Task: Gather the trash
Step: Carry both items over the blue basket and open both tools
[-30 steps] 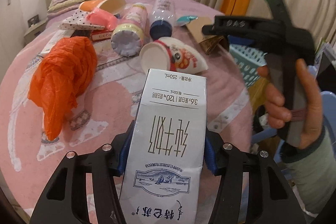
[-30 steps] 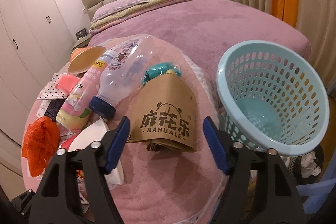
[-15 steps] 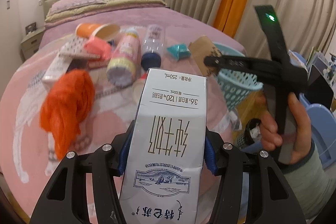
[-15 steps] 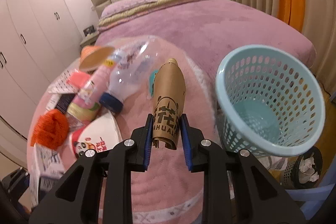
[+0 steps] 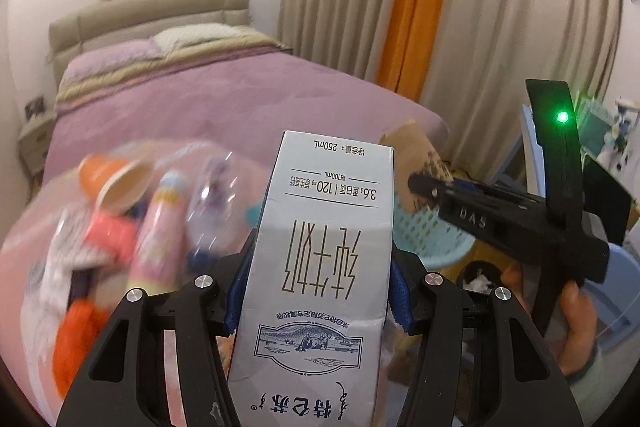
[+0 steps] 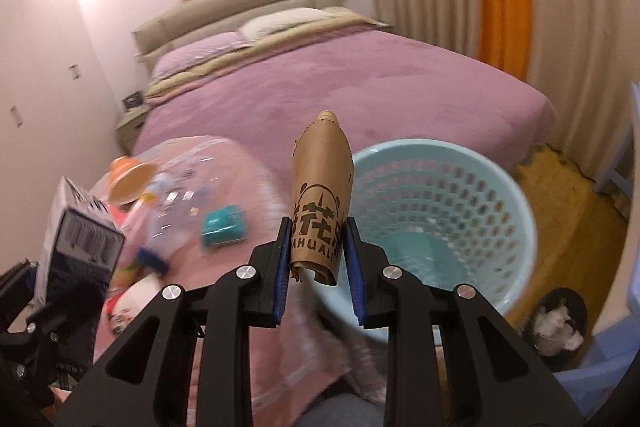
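My left gripper is shut on a white milk carton and holds it up above the pink table; the carton also shows in the right wrist view. My right gripper is shut on a brown paper bag, lifted beside the rim of the light blue basket. In the left wrist view the right gripper holds the bag over the basket.
Blurred trash lies on the pink table: an orange cup, a pink bottle, a clear bottle, a teal packet, an orange bag. A small black bin stands on the floor. A purple bed lies behind.
My right gripper closed on the brown bag and lifted it toward the basket. My left gripper rose with the milk carton and swung right.
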A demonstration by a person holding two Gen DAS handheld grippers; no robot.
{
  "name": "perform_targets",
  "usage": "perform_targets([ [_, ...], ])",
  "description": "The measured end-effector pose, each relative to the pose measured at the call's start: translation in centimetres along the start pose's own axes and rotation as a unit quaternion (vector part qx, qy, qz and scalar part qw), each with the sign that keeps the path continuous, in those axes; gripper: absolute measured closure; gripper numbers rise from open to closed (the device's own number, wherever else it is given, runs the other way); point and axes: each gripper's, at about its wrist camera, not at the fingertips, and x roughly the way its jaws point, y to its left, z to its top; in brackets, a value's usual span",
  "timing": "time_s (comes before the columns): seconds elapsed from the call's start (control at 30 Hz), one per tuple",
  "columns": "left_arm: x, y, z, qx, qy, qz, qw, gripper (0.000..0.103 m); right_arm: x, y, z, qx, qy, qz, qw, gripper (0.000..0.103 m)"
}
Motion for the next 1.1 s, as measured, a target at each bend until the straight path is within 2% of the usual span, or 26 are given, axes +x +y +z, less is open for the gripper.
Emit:
perform_targets([
  [0.13,4.1,-2.5,2.6,0.016,0.014,-0.002,0.9998,0.049,0.5,-3.9,1.2,0.033,-0.002,-0.021,0.999,0.081],
  [0.3,9.7,-4.3,4.4,-0.006,0.047,-0.027,0.9985,0.049,3.0,-8.5,1.5,0.067,0.022,-0.048,0.996,0.081],
  [0.43,13.5,-4.8,4.4,-0.027,0.076,-0.044,0.9957,0.049,5.3,-10.8,0.9,0.092,0.052,-0.064,0.992,0.08],
  [0.6,17.3,-4.4,2.8,-0.075,0.122,-0.079,0.9865,0.049,7.6,-12.7,-0.5,0.099,0.079,-0.085,0.988,0.08],
  [0.67,17.7,-4.7,2.3,-0.078,0.122,-0.077,0.9865,0.049,8.3,-12.8,-1.0,0.094,0.087,-0.089,0.988,0.08],
  [0.77,17.9,-5.1,1.5,-0.079,0.12,-0.072,0.987,0.048,8.7,-13.0,-1.6,0.093,0.091,-0.096,0.987,0.074],
  [0.8,17.8,-5.2,1.3,-0.079,0.119,-0.07,0.9873,0.045,8.8,-13.1,-1.7,0.093,0.091,-0.099,0.987,0.074],
  [0.87,17.8,-5.3,1.3,-0.076,0.117,-0.068,0.9879,0.041,8.7,-13.2,-1.8,0.092,0.09,-0.103,0.986,0.069],
  [0.93,17.6,-5.6,1.3,-0.074,0.115,-0.068,0.9883,0.039,8.5,-13.3,-2.0,0.094,0.089,-0.103,0.986,0.06],
  [1.1,16.5,-5.5,1.5,-0.074,0.103,-0.069,0.9895,0.039,7.8,-13.4,-2.0,0.096,0.084,-0.099,0.987,0.06],
])
